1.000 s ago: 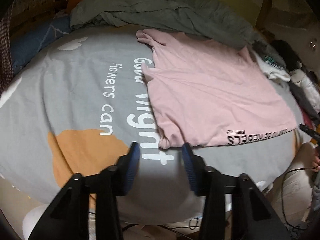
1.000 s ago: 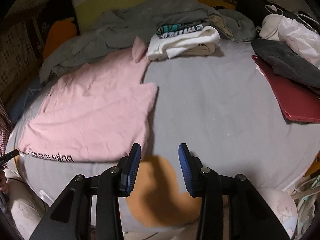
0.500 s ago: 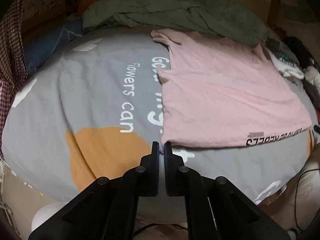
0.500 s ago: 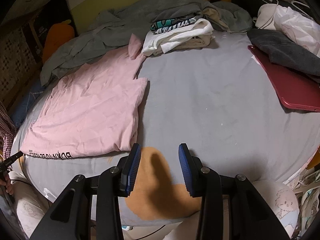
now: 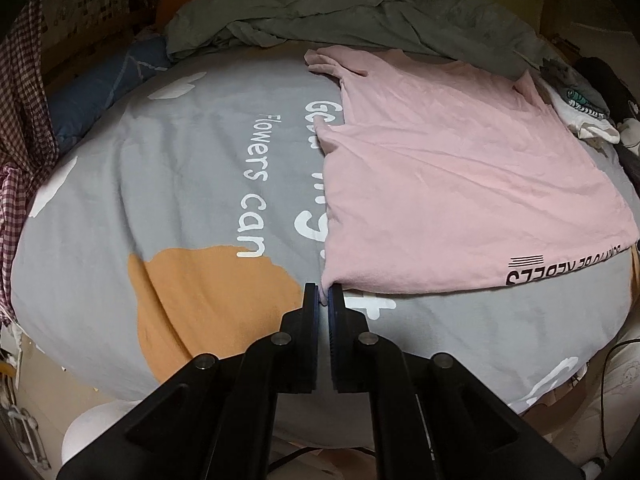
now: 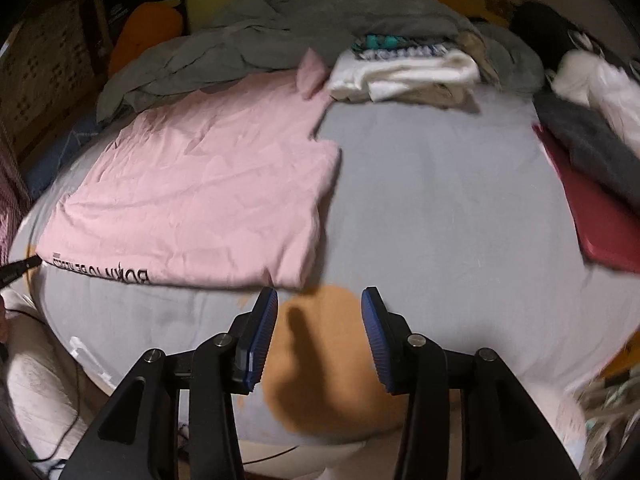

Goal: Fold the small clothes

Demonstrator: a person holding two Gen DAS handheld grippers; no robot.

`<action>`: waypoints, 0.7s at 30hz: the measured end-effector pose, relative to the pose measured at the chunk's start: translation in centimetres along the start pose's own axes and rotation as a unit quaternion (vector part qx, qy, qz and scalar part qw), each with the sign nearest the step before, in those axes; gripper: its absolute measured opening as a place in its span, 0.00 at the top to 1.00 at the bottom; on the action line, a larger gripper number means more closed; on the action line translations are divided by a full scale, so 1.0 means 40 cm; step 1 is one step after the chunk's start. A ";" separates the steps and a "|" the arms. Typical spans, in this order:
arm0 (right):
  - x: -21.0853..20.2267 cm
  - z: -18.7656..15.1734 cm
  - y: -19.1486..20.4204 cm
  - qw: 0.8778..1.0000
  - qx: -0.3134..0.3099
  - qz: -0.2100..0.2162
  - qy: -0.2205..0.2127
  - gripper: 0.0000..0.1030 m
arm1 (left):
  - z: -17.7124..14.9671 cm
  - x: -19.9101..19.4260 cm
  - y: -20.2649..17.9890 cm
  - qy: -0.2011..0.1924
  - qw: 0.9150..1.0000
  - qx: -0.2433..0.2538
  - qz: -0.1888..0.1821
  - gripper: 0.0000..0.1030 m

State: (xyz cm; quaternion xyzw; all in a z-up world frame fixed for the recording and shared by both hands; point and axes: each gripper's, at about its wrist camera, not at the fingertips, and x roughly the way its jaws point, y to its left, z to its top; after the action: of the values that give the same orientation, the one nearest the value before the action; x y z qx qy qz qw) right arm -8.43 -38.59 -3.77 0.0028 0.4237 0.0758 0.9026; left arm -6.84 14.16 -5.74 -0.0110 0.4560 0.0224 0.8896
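Observation:
A pink T-shirt [image 5: 460,184] lies flat on the grey printed bed cover [image 5: 180,184], hem towards me with black lettering. My left gripper [image 5: 324,294] is shut on the shirt's near left hem corner. In the right wrist view the same shirt [image 6: 200,196] lies left of centre. My right gripper [image 6: 319,304] is open and empty, just in front of the shirt's near right hem corner, above an orange patch of the cover [image 6: 420,220].
A crumpled grey blanket [image 5: 360,28] lies at the head of the bed. A stack of folded white clothes [image 6: 404,68] sits beyond the shirt. A red flat case [image 6: 600,216] under dark cloth lies at right. The bed edge is close below both grippers.
My left gripper went from open to shut on the shirt's hem corner. My right gripper stayed open and moved closer to the shirt's near right corner.

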 end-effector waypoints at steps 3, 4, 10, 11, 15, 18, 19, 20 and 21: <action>0.044 0.024 0.028 0.999 -0.041 -0.004 0.025 0.84 | 0.000 -0.001 0.008 -0.001 1.000 -0.007 -0.006 0.96; 0.060 0.028 0.032 0.998 -0.043 0.000 0.039 0.94 | 0.000 -0.004 0.011 -0.003 1.000 -0.011 -0.007 0.96; -0.028 0.032 -0.014 0.999 0.019 -0.040 -0.031 0.97 | -0.019 -0.025 0.013 -0.004 0.999 -0.019 -0.026 0.96; -0.019 0.026 -0.023 0.999 0.025 -0.045 -0.016 0.97 | -0.026 -0.017 0.008 0.004 1.000 -0.017 -0.024 0.96; 0.027 -0.004 -0.020 0.998 0.021 -0.053 0.028 0.97 | -0.028 -0.012 0.000 0.011 1.000 -0.013 -0.014 0.96; 0.007 -0.001 -0.019 0.998 0.040 -0.036 0.022 0.95 | -0.040 -0.010 0.004 0.022 1.000 -0.012 0.017 0.96; 0.006 -0.006 -0.025 0.998 0.052 -0.036 0.031 0.95 | -0.046 -0.016 0.006 0.018 1.000 -0.011 0.020 0.96; 0.008 -0.013 -0.032 0.996 0.060 -0.043 0.040 0.92 | -0.050 -0.033 0.005 0.008 1.000 -0.012 0.003 0.96; 0.005 -0.018 -0.034 0.996 0.065 -0.049 0.041 0.91 | -0.051 -0.056 0.000 -0.011 1.000 -0.011 -0.018 0.96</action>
State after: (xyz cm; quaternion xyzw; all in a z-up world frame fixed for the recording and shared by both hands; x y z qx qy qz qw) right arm -8.65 -39.97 -4.48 0.0375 0.4643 0.0043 0.8849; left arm -9.81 14.01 -5.11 -0.0289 0.4460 0.0112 0.8945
